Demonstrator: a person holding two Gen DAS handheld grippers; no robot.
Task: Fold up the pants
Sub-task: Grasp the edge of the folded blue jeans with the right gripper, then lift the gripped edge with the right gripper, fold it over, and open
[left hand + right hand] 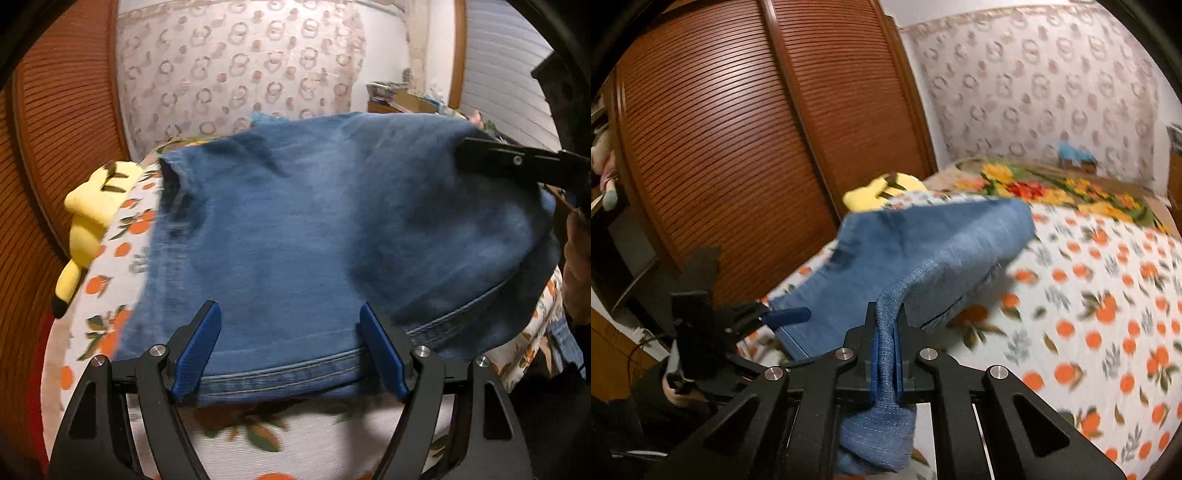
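Between the spread blue pads of the left gripper (290,350) lies the hem of the blue jeans (314,229), untouched by either pad. The right gripper (888,332) is clamped tight on a bunched fold of denim, lifted off the orange-print bedspread (1108,314). The cloth hides the pads' inner faces and half of a yellow plush toy (882,192); motion blurs the far edge.

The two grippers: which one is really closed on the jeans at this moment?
The right gripper: its blue pads pinch a bunched fold of the jeans. The left gripper is different: its jaws stand wide apart astride the denim hem.
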